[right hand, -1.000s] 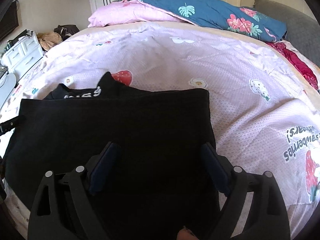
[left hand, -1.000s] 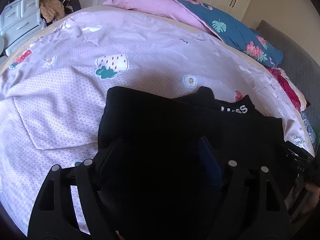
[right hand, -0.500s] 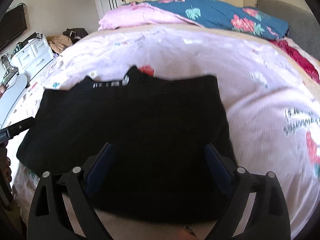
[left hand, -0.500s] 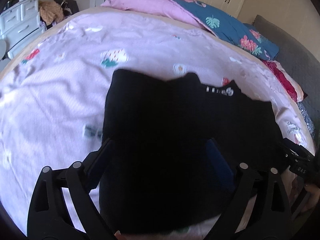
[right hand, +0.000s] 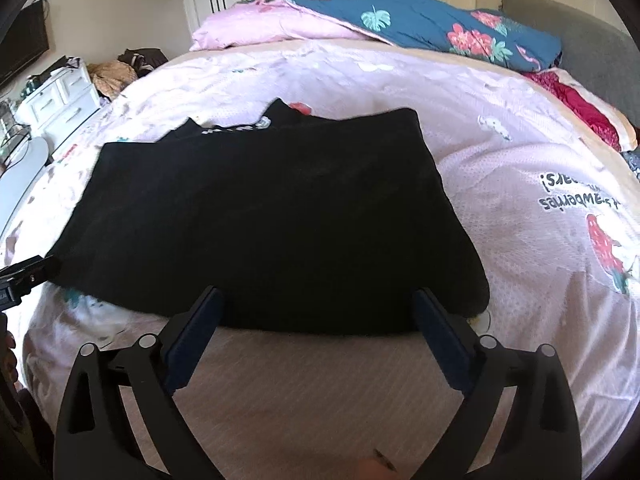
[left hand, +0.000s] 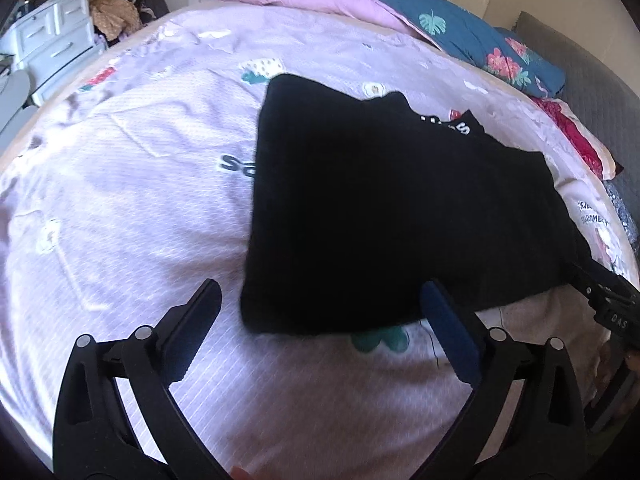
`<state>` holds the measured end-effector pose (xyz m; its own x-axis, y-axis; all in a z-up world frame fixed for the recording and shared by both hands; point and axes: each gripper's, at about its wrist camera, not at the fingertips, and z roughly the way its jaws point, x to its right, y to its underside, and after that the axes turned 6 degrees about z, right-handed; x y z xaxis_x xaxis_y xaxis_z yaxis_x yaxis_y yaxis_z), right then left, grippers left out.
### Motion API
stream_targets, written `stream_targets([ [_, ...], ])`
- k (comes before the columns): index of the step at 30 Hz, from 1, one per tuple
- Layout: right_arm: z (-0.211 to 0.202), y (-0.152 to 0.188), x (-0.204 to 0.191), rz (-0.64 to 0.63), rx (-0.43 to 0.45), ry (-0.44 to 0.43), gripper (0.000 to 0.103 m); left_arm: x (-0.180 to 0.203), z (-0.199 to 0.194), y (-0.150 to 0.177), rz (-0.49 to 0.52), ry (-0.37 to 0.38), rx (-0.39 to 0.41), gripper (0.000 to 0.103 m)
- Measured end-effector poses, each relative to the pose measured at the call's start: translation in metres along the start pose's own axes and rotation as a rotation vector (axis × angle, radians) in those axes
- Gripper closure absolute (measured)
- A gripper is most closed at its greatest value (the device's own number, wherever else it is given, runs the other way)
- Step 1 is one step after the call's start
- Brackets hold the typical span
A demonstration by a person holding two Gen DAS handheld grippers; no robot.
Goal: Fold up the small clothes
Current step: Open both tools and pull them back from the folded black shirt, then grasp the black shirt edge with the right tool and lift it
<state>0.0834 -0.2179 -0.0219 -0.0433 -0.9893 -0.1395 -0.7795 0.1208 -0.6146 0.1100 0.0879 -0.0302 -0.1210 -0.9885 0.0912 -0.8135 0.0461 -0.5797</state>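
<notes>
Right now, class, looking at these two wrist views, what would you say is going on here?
A person with a handheld gripper in each hand is folding a black garment with white lettering on a pale pink strawberry-print bedspread. The garment lies flat in a rough rectangle. The left gripper and the right gripper are both open and empty, hovering at the garment's near edge, neither holding the cloth.

Both wrist views face across bed [left hand: 160,184] (close, low), sharing black garment [left hand: 380,208].
</notes>
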Motion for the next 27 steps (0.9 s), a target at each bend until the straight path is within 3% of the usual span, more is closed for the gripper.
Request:
stream_targets([
  [10, -0.023, 0.012, -0.036, -0.069, 0.030, -0.025, 0.004, -0.012, -0.034, 0.016, -0.010, -0.059, 0.030, 0.009],
  [27, -0.008, 0.031, -0.157, -0.381, 0.065, -0.067, 0.004, -0.074, -0.044, 0.018, -0.187, -0.092, 0.061, 0.009],
])
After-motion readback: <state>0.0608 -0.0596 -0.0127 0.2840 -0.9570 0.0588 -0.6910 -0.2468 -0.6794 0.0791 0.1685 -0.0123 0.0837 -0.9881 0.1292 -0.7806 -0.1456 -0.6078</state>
